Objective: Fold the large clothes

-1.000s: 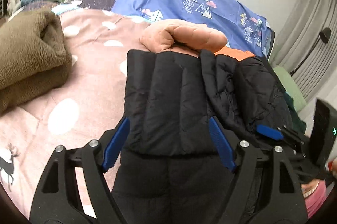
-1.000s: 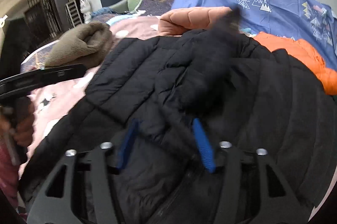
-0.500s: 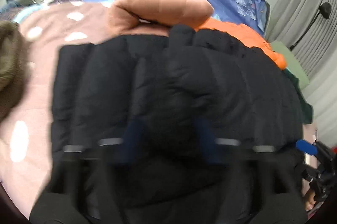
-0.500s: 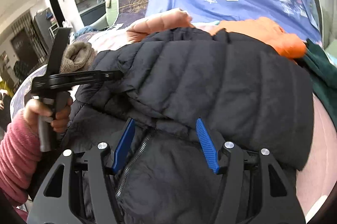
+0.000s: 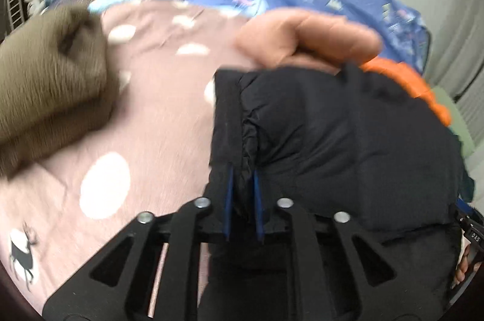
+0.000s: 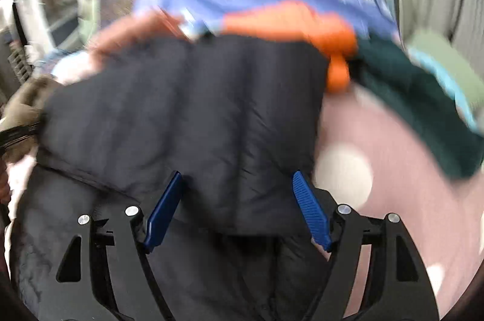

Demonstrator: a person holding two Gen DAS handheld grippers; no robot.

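A: Jacket first: where does it lie?
B: The black puffer jacket (image 5: 348,145) lies on the pink spotted bedspread (image 5: 145,133), its folded upper layer spread across the middle of the bed in the right wrist view (image 6: 193,115).
A: And the claws?
B: The left gripper (image 5: 243,203) has its blue pads pressed close together, pinching a puckered ridge of the jacket near its left edge. The right gripper (image 6: 237,209) stands spread wide, its pads either side of the jacket's near fold, gripping nothing.
A: What surrounds it?
B: A brown fleece blanket (image 5: 51,73) lies far left, apart from the jacket. A peach jacket (image 5: 305,40) and an orange jacket (image 6: 290,21) lie just beyond it, a dark green garment (image 6: 423,100) to the right.
A: Any writing?
B: Small white letters at the left view's right edge, too blurred to read reliably.
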